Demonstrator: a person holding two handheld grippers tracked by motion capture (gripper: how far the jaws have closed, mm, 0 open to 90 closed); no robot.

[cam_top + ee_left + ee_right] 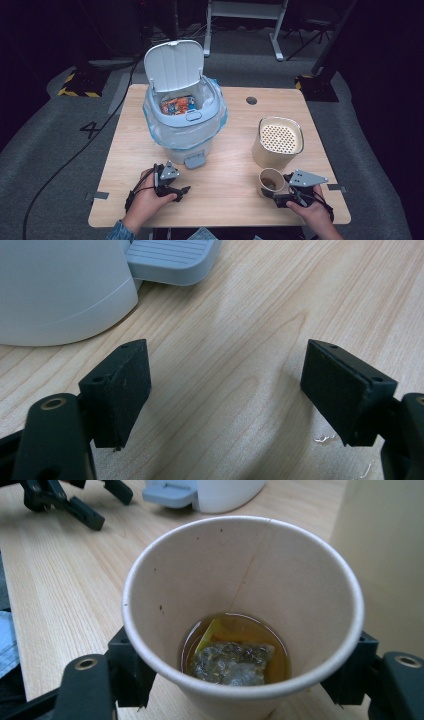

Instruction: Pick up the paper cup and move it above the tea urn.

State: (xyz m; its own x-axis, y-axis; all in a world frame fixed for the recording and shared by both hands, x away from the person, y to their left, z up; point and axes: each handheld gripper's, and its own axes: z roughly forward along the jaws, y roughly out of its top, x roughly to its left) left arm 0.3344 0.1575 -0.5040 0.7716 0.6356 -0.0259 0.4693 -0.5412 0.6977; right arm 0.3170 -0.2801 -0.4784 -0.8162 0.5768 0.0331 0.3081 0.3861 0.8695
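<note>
Upright, paper cup point(243, 615) mouth up, pinched by right tongs point(243, 680), left tongs point(225, 390) spread wide, nothing between.

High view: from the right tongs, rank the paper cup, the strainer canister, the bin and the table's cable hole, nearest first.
From the right tongs:
1. Paper cup, between the tongs.
2. Strainer canister, just behind the cup.
3. Cable hole, far edge of the table.
4. Bin, far left; close to the hole's rank.
</note>
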